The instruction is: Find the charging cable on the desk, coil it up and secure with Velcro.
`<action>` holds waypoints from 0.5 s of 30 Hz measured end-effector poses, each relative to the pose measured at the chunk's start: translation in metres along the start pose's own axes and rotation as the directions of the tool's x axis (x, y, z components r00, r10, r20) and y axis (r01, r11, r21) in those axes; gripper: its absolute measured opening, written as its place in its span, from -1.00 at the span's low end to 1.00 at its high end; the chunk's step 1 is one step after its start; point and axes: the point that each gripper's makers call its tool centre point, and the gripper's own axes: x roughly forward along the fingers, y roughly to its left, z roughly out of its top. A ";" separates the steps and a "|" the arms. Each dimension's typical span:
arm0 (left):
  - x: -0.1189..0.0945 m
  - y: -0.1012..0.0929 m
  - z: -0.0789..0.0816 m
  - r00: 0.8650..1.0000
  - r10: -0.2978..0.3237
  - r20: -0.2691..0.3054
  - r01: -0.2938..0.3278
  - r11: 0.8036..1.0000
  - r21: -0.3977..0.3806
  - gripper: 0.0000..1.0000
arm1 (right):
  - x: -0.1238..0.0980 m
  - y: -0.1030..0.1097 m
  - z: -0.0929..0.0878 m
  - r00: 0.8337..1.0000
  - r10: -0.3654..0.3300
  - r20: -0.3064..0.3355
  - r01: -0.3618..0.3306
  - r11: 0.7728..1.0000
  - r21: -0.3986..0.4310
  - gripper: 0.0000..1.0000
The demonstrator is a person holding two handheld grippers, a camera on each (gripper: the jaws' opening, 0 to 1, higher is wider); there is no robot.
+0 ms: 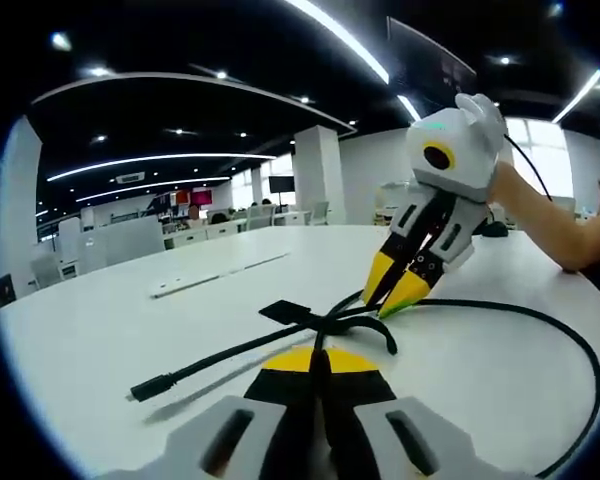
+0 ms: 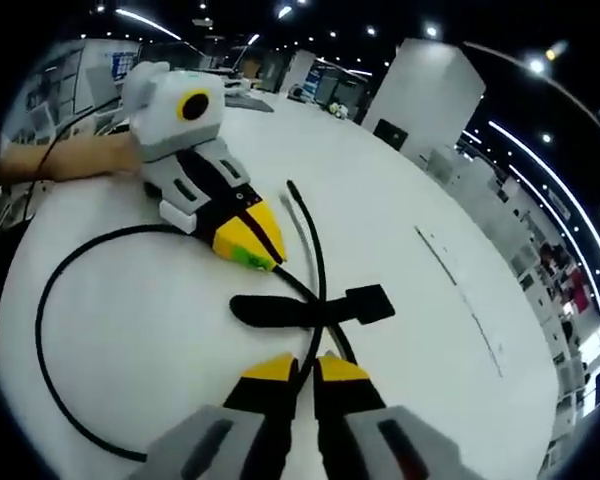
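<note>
Yellow-tipped left gripper (image 1: 320, 362) sits at the bottom of the left gripper view, jaws together, pinching the black charging cable (image 1: 230, 352) where it crosses the Velcro strap (image 1: 292, 314). Cable lies on the white table (image 1: 100, 340): one end with its plug runs off left, the rest loops wide to the right and back down. Right gripper (image 1: 398, 290) comes in from the upper right, tips pressed shut on the cable just beyond the strap, a person's forearm (image 1: 560, 225) behind it. Right gripper view: own jaws (image 2: 306, 368) at the bottom, nearly closed with the cable running up between the yellow tips. Strap (image 2: 315, 307) lies flat across the cable just ahead. Left gripper (image 2: 250, 245) enters from the upper left, closed tips down on the cable near the strap. Cable loop (image 2: 45, 300) sweeps round the left side of the table (image 2: 420, 330).
</note>
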 end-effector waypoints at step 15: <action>0.000 0.000 0.000 1.000 0.001 0.001 -0.001 1.000 -0.002 -0.93 | 0.000 0.000 -0.001 1.000 -0.002 0.005 0.002 1.000 0.028 -0.83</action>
